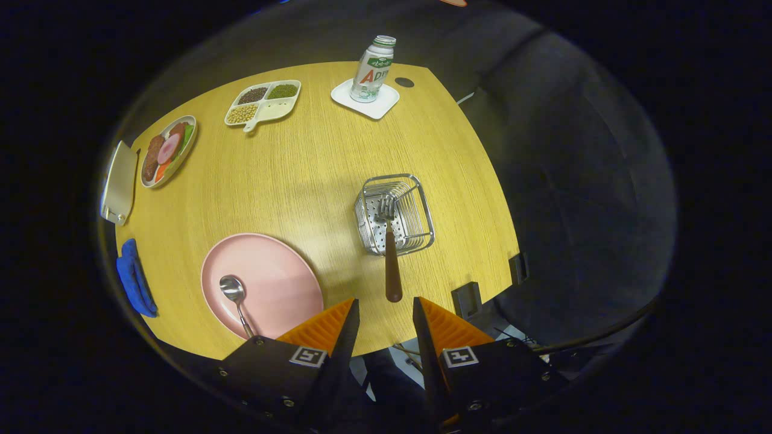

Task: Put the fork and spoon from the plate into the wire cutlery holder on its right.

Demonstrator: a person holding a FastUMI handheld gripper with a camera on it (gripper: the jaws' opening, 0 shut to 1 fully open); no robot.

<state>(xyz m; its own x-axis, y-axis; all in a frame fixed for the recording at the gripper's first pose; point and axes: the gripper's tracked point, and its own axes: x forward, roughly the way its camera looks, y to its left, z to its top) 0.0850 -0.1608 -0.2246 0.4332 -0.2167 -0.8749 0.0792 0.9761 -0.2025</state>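
Observation:
A fork (392, 256) with a brown handle stands in the wire cutlery holder (395, 214), tines down inside and the handle leaning out over the near rim. A metal spoon (235, 298) lies on the pink plate (271, 277), left of the holder, its handle running under my left finger. My gripper (386, 310) is open high above the table, with nothing between its orange fingers (322, 328). The fork's handle end sits just ahead of the gap between them.
On the round wooden table (313, 157), a bottle (373, 69) stands on a white coaster (365, 98) at the far side. A divided dish of beans (263, 102), a plate of food (167, 150), a flat beige item (119, 182) and a blue cloth (136, 278) sit to the left.

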